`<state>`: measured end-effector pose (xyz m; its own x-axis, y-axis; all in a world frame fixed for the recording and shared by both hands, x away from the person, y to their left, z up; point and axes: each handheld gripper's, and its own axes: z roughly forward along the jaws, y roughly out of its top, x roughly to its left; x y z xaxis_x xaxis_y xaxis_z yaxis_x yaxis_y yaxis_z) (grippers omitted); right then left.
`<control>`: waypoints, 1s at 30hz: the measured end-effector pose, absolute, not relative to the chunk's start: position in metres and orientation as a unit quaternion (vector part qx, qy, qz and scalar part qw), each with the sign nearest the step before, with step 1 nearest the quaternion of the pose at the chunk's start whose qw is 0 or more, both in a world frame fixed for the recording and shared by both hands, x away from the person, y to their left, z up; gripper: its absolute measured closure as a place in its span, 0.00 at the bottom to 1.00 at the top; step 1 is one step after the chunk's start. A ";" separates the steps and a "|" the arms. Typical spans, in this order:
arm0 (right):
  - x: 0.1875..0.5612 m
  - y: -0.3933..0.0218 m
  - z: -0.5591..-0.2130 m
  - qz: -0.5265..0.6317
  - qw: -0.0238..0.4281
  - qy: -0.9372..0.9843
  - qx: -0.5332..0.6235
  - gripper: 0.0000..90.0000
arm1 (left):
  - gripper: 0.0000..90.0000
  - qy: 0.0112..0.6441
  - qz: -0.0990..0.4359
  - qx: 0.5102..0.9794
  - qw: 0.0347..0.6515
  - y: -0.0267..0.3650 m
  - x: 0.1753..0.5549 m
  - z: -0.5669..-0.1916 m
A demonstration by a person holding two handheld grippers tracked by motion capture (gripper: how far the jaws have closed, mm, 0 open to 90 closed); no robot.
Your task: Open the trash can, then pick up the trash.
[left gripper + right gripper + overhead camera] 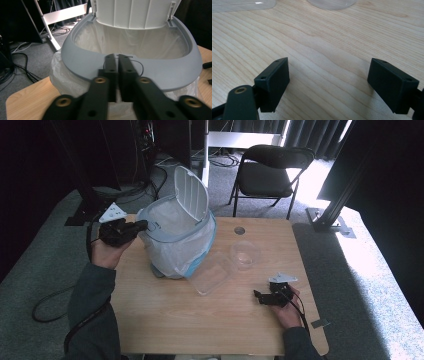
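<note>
A grey-blue waste bin [175, 247] lined with a white bag stands on the left part of the wooden table [210, 320], its white lid [192, 192] swung up. My left gripper [144, 225] points at the bin's near rim [82, 62]. Its jaws stand almost together with a thin slit between them, and their tips [118, 57] lie at the rim's inner edge beside a thin wire loop [140, 65]. Nothing is visibly clamped. The bag [140, 42] is open inside. My right gripper [260, 297] rests low at the table's front right, wide open [328, 75] over bare wood.
A clear rectangular tray [212, 275] lies against the bin's right side, with a clear round bowl [245, 254] beside it; both edges show ahead of the right gripper as tray [242, 5] and bowl [329, 3]. A black folding chair [270, 170] stands beyond the table. Cables lie on the floor at the left.
</note>
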<state>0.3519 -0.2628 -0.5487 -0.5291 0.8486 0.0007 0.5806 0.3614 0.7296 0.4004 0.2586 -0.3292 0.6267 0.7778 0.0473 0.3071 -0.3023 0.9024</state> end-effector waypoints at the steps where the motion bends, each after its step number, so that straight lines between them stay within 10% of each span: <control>1: 0.352 -0.263 -0.549 0.348 0.193 0.803 0.445 0.19 | 0.85 0.354 0.248 0.765 0.478 0.260 0.399 -0.330; 30: 0.352 -0.263 -0.549 0.347 0.192 0.802 0.446 0.19 | 0.60 0.314 0.253 0.782 0.475 0.252 0.339 -0.381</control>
